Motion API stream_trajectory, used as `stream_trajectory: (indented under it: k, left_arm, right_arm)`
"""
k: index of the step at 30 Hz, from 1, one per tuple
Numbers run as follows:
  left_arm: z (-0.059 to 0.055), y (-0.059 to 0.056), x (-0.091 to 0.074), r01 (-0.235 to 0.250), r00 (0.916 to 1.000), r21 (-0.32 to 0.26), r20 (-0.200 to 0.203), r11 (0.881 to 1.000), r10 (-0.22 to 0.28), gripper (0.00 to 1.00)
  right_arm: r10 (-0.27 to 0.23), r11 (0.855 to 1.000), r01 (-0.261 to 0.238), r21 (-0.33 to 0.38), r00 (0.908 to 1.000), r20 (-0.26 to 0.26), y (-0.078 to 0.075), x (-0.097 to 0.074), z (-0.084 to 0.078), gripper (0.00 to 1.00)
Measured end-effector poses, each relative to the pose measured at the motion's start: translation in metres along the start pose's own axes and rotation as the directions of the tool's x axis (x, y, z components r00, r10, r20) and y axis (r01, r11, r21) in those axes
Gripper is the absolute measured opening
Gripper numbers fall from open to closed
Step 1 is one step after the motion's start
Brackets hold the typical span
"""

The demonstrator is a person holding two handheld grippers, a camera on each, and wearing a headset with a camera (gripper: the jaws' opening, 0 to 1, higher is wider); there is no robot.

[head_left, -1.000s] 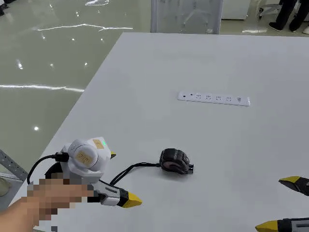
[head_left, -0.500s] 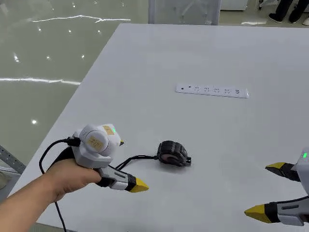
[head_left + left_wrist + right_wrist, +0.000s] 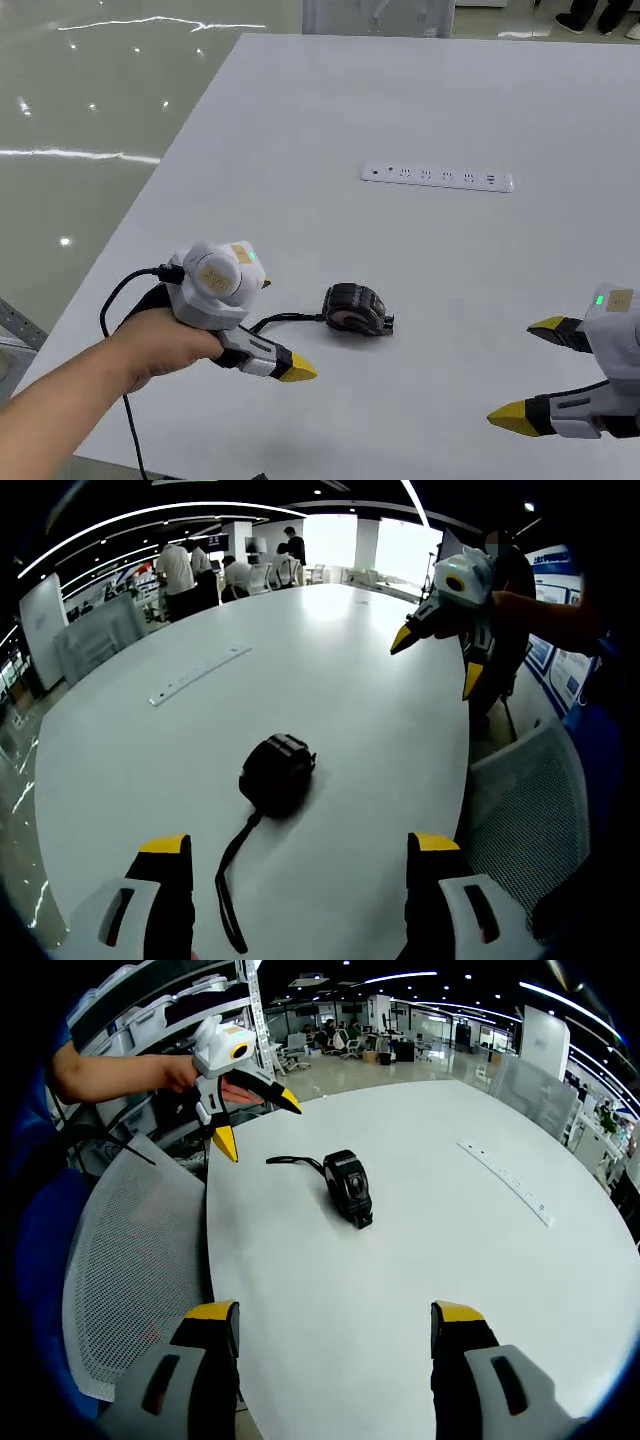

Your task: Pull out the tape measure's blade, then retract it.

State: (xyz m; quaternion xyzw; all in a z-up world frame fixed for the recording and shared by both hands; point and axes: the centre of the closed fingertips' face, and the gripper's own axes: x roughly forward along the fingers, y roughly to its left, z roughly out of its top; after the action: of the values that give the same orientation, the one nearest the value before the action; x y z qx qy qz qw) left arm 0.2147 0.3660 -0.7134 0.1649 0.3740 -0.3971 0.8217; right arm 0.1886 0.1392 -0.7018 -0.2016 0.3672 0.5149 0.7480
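White table (image 3: 450, 100), tape measure (image 3: 355, 308) near its front edge, between wide-spread left gripper (image 3: 300, 843) and wide-spread right gripper (image 3: 525, 370), untouched.

tape measure (image 3: 355, 308) between left gripper (image 3: 282, 328) and right gripper (image 3: 525, 371)

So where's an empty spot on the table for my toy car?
The table behind the power strip is bare. The patch between the power strip and the tape measure is free too. It's crowded at the front, where the left claw and right claw flank the tape measure.
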Motion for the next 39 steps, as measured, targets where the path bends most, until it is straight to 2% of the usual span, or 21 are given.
stream_trajectory:
  k: [32, 39]
  left_arm:
    - [0.012, 0.005, 0.033, 0.064, 0.9979, 0.086, -0.02, 0.994, -0.062, 0.81]
    - [0.013, 0.008, 0.039, 0.077, 0.9968, 0.13, -0.031, 0.988, -0.074, 0.78]
  right_arm:
    - [0.066, 0.994, -0.069, -0.082, 0.9973, -0.032, -0.01, 0.048, 0.019, 0.68]
    - [0.077, 0.992, -0.08, -0.101, 0.9963, -0.038, -0.009, 0.059, 0.028, 0.67]
